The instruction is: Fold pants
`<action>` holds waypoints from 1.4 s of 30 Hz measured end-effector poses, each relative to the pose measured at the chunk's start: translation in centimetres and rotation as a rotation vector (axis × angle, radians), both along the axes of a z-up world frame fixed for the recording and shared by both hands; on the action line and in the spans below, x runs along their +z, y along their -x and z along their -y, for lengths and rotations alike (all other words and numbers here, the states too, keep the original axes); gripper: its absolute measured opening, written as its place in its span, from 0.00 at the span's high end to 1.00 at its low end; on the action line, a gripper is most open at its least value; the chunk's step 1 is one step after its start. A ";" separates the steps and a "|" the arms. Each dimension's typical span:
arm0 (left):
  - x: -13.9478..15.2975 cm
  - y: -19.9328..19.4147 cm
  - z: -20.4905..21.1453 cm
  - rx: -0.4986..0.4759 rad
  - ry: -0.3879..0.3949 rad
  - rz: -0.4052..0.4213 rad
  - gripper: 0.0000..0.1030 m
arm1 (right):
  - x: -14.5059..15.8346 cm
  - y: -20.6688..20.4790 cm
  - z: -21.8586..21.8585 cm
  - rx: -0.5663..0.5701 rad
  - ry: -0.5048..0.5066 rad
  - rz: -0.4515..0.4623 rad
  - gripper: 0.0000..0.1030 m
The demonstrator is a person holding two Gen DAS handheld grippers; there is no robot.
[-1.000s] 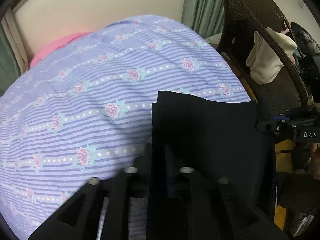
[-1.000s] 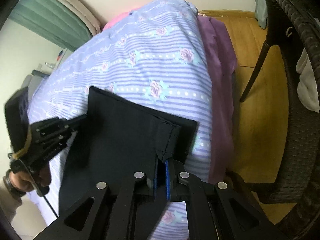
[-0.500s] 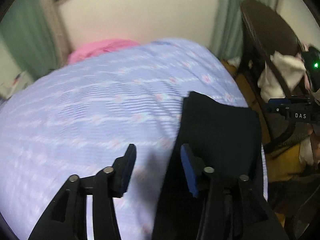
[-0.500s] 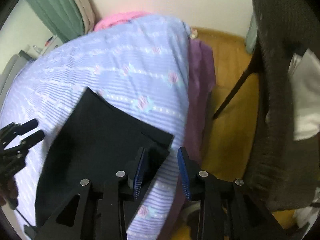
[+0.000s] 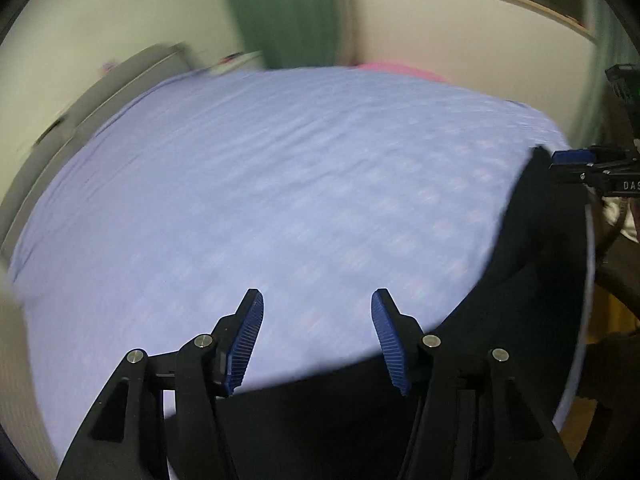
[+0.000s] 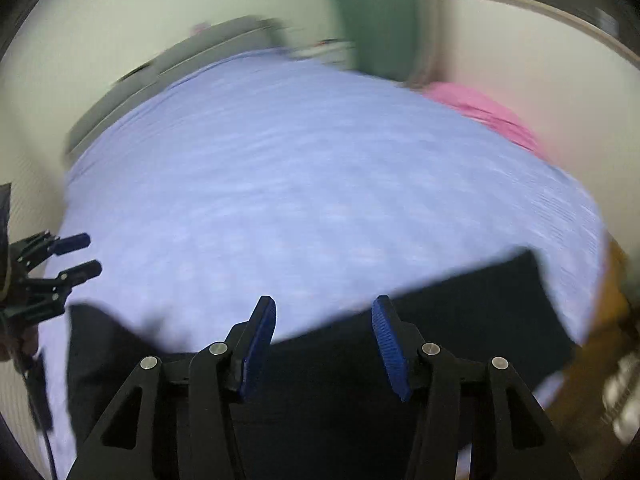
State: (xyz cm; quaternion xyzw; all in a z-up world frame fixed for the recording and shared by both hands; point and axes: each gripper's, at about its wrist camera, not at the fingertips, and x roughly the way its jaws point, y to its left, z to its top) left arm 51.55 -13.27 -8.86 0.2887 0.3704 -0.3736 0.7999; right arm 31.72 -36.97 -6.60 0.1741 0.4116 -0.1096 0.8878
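Now | step: fold laid, both released | left tongs (image 5: 316, 334) opening, empty | right tongs (image 6: 323, 340) opening, empty | pants (image 6: 440, 332) flat on bed (image 6: 300, 184) near edge | next: likely regrip for another fold

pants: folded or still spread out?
Folded. The pants lie as a compact dark rectangle on the bed, with neither gripper holding them; blur hides the layers.

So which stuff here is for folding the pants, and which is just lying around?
For the job:
- black pants, lying on the bed
- left gripper, jaws opening, nothing between them
- right gripper, jaws opening, nothing between them

Just lying about:
- striped bedspread
- pink cloth at the bed's far end
- green curtain
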 end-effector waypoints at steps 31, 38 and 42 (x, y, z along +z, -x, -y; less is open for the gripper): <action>-14.0 -16.2 -21.5 0.197 0.091 -0.348 0.37 | -11.1 -27.1 -27.5 0.920 -0.132 -0.368 0.50; -16.1 -16.8 -21.8 0.190 0.138 -0.452 0.39 | -13.1 -27.6 -27.8 0.934 -0.207 -0.414 0.51; -15.8 -16.9 -22.7 0.218 0.157 -0.433 0.62 | -14.1 -27.5 -27.8 0.968 -0.256 -0.442 0.69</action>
